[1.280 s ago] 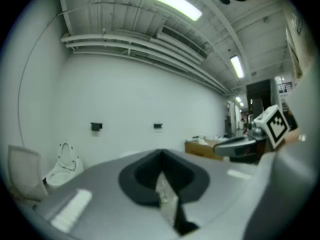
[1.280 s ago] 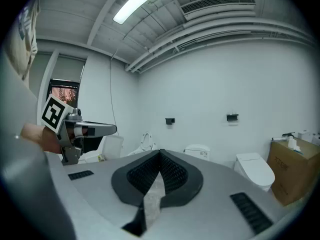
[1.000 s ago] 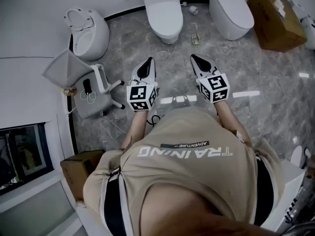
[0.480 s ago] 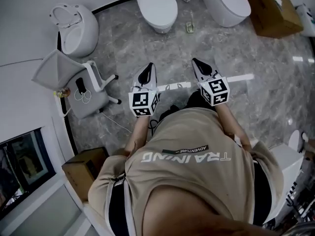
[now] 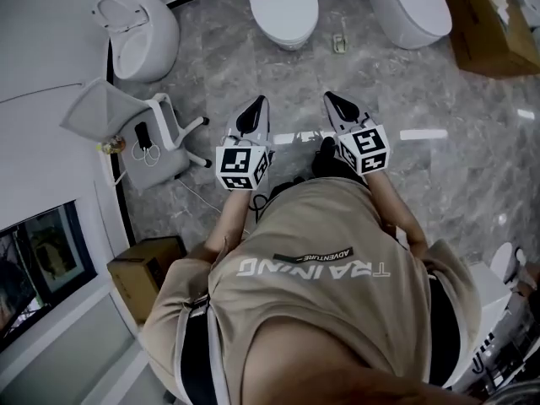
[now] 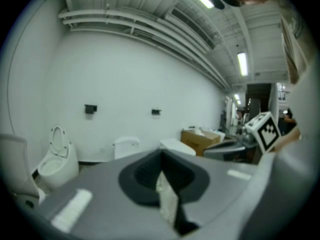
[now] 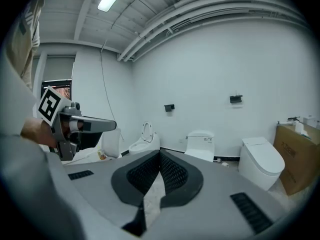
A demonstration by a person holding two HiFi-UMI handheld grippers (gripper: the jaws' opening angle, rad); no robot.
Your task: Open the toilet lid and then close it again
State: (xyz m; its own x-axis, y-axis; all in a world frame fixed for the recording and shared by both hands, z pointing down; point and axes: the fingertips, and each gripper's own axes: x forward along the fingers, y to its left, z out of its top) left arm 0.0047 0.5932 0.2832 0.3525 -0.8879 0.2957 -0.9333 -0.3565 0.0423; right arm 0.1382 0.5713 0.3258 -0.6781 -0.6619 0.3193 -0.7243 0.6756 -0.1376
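Three white toilets stand along the far wall. The middle toilet has its lid down and lies ahead, between my two grippers. The right toilet is also closed. The left toilet has its lid raised. My left gripper and right gripper are held side by side over the marble floor, well short of the toilets. Both are shut with nothing between the jaws.
A grey chair with cables on its seat stands on the left. One cardboard box sits at the far right, and another box at the near left. Small items lie on the floor between the middle and right toilets.
Both grippers have sunk a little together and stay shut and empty. The person has shifted on the floor, so the toilets sit differently in the head view.
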